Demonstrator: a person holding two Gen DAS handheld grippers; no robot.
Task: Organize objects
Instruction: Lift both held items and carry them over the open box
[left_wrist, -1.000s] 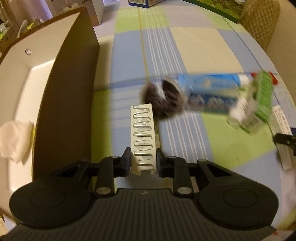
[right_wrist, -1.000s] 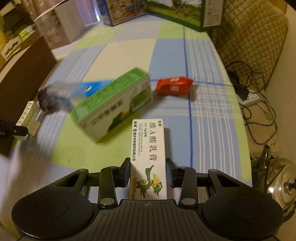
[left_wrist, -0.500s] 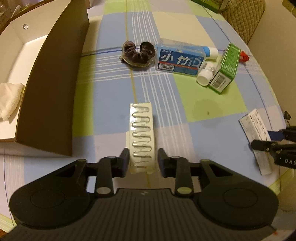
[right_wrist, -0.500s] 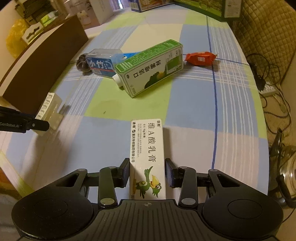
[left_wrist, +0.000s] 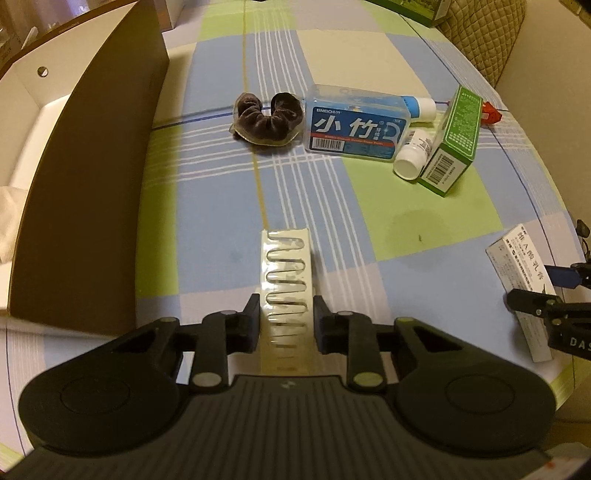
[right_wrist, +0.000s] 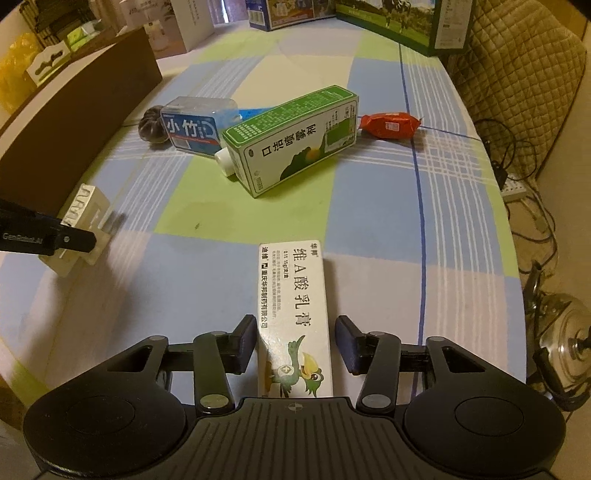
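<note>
While the left gripper (left_wrist: 284, 325) clamps the clip strip (left_wrist: 285, 280), let the right gripper's (right_wrist: 295, 343) opening jaws clear the ointment box (right_wrist: 293, 314) fully before lifting.

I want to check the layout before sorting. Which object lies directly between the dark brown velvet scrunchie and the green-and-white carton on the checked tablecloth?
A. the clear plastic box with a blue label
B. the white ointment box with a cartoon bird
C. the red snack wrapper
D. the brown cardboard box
A: the clear plastic box with a blue label lies beside the dark brown velvet scrunchie, with the green-and-white carton on its other side.
</note>
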